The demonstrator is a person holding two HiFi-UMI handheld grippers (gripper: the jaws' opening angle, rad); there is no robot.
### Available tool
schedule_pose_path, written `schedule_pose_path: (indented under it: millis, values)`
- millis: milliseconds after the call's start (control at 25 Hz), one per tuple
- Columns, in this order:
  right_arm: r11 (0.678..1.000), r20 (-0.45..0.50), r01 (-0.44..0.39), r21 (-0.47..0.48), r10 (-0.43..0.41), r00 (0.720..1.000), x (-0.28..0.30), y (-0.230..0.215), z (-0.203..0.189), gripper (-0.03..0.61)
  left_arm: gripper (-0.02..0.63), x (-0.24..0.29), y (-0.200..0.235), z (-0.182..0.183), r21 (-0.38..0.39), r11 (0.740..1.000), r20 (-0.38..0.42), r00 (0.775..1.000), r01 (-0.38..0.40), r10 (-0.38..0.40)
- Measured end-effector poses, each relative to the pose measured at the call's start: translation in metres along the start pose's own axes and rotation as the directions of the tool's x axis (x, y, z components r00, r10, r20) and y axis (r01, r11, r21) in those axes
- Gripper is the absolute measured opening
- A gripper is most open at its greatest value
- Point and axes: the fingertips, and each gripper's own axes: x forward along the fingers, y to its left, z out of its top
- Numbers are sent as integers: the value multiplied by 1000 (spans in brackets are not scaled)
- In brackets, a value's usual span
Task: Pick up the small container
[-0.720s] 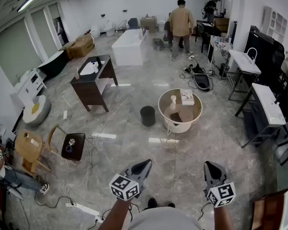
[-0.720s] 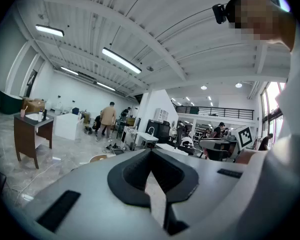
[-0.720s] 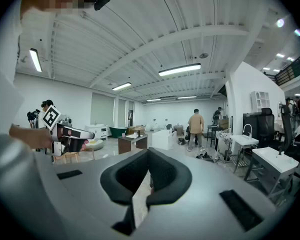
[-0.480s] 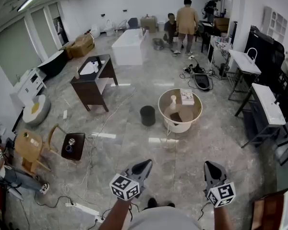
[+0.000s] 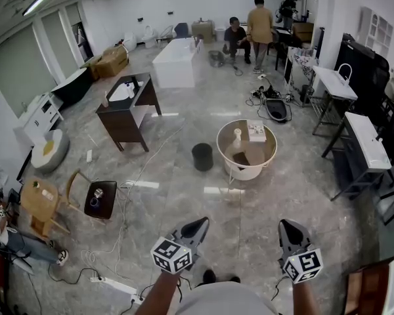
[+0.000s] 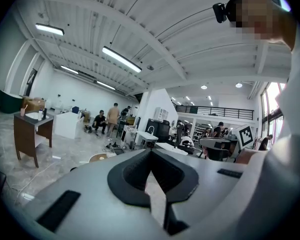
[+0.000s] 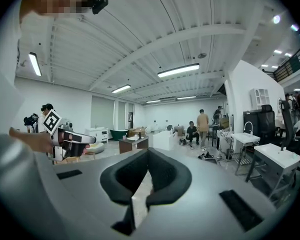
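Observation:
Both grippers are held low at the bottom of the head view, far from any container. My left gripper [image 5: 198, 226] is shut with nothing in it, and my right gripper [image 5: 285, 228] is shut and empty too. In the left gripper view the jaws [image 6: 151, 152] meet at the tip; the right gripper view shows my right gripper [image 7: 148, 152] the same way. Ahead stands a round white table [image 5: 265, 161] with a small white bottle [image 5: 236, 137], a flat box [image 5: 256, 132] and a dark object [image 5: 241, 159] on it. A small black bin [image 5: 202, 157] stands on the floor left of it.
A dark wooden vanity [image 5: 127, 114] stands at left centre, a white bathtub [image 5: 176, 63] behind it. A small dark stool [image 5: 100, 200] and cables [image 5: 111, 282] lie at lower left. White sink stands [image 5: 365, 143] line the right side. Two people [image 5: 249, 29] are at the back.
The standing person in tan at the back has walked right, and a crouching person now shows beside them. Both grippers have stayed where they were.

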Motion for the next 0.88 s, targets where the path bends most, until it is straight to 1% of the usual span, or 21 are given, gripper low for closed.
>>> schedule_pose_path:
  millis: [240, 480, 560, 680, 800, 880]
  values:
    - [1000, 6, 12, 6, -12, 1000, 0, -1, -1, 13, 15, -2, -1, 0, 16, 1000, -1, 1000, 15, -15]
    - [999, 1, 30, 25, -30, 1000, -4, -5, -2, 31, 15, -3, -4, 5, 23, 999, -4, 999, 37, -37]
    - [999, 0, 36, 33, -36, 999, -6, -6, -3, 42, 37, -6, -3, 5, 21, 999, -3, 999, 32, -32]
    - [998, 5, 37, 43, -37, 999, -7, -4, -2, 74, 61, -9, 3, 2, 13, 1000, -12, 1000, 13, -12]
    - [998, 4, 39, 55, -40, 999, -7, -3, -4, 138, 110, -10, 7, 0, 1, 1000, -11, 1000, 10, -10]
    - [998, -1, 37, 58, -37, 999, -5, -3, -6, 183, 159, -10, 8, 0, -4, 1000, -7, 1000, 17, -17]
